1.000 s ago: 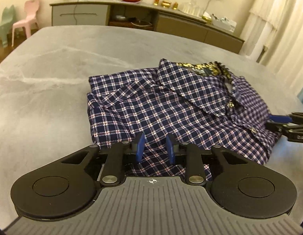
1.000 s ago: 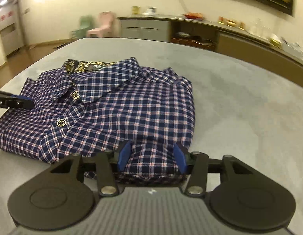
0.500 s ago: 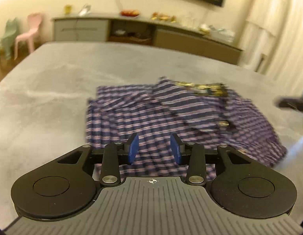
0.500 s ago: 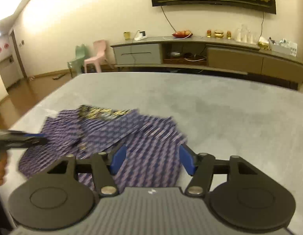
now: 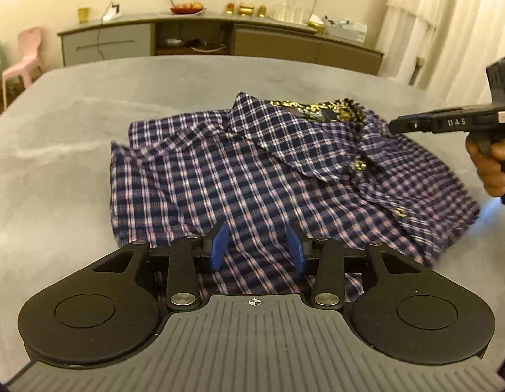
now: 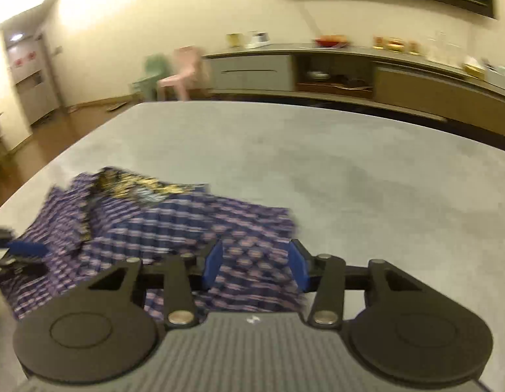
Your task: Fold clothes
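Grey stone-look table; only a folded navy plaid shirt lies flat on it, collar up.

Each wrist camera looks forward low over the grey table, close above the folded shirt from opposite sides, both facing the far sideboard.

I've let go with my left gripper: its fingers, a second ago nearly closed on the near hem of the shirt, now stand wide apart. My right gripper has lifted off the shirt's edge and pulled back, higher above the tabletop, fingers spread just as wide as before.
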Motion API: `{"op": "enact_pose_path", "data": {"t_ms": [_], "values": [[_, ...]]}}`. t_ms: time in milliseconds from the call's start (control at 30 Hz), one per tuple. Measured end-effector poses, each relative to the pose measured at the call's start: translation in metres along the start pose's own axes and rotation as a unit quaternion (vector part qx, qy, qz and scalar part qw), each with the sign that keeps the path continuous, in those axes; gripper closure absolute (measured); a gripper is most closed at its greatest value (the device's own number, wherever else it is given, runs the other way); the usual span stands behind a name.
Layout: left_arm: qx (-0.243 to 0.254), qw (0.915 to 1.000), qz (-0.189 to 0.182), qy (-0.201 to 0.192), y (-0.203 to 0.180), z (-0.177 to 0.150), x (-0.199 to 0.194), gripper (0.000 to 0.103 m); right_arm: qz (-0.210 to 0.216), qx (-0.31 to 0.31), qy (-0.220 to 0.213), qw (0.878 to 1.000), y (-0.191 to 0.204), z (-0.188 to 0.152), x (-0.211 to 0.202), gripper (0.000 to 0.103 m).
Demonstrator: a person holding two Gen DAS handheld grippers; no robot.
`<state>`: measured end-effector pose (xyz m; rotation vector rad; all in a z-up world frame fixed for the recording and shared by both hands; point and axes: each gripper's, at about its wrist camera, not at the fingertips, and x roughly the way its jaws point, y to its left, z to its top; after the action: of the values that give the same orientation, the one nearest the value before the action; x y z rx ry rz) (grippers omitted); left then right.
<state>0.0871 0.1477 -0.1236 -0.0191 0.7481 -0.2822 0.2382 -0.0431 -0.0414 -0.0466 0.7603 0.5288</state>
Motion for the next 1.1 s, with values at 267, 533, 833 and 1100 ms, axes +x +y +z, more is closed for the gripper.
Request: {"op": "enact_pose_path", "data": {"t_ms": [267, 533, 833, 1100], "values": [[0.042, 0.9989, 0.006, 0.022, -0.013, 0.061, 0.068, 0.060, -0.084, 0.018, 0.032, 0.996, -0.038, 0.004, 0.018, 0.046], [-0.009, 1.0000, 0.004, 0.000, -0.024, 0.074, 0.082, 0.053, -0.108, 0.016, -0.009, 0.994, -0.059, 0.007, 0.017, 0.048], [-0.029, 0.9989, -0.006, -0.037, -0.039, 0.077, 0.010, 0.027, -0.096, 0.083, -0.011, 0.992, -0.008, 0.011, -0.060, 0.046], [-0.007, 0.9999, 0.009, -0.013, -0.088, 0.035, -0.007, 0.011, -0.124, 0.103, 0.016, 0.987, 0.071, -0.058, -0.092, 0.021]]}}
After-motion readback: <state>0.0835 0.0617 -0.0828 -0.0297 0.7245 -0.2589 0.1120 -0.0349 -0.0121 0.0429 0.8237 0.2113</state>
